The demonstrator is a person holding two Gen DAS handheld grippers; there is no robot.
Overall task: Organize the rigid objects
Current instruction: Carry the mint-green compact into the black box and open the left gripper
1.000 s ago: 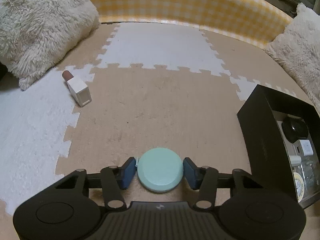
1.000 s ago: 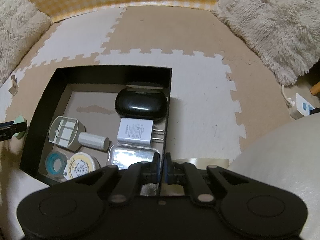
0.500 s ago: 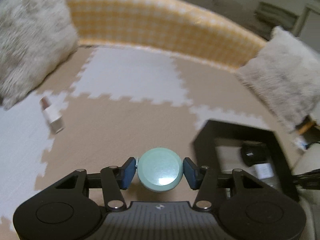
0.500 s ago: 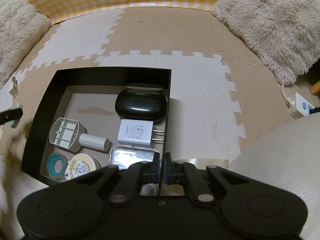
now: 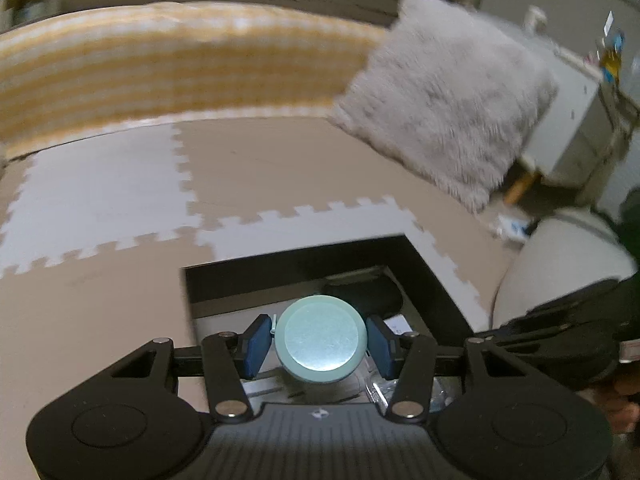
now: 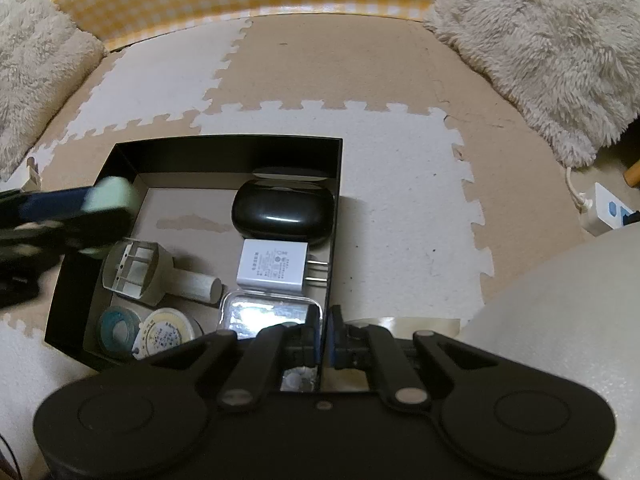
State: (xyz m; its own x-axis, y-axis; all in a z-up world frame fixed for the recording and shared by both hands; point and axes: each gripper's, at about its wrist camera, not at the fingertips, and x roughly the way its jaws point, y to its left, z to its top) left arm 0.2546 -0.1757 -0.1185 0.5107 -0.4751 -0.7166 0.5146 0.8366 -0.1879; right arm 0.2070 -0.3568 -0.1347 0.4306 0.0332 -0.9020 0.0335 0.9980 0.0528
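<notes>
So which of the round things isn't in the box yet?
The mint disc, gripped in the left tool above the box. The blue ring and yellow-rimmed tape already lie in the box's near corner.

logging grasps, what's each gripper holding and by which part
Left gripper holds the mint round case by its opposite side edges. Right gripper pinches the black box by its near-right wall.

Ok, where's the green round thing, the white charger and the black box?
Green disc point(image 5: 322, 344): left wrist view, shiny top face.
Charger point(image 6: 272, 266): right wrist view, printed white face.
Black box point(image 6: 228, 148): right wrist view, far wall.
</notes>
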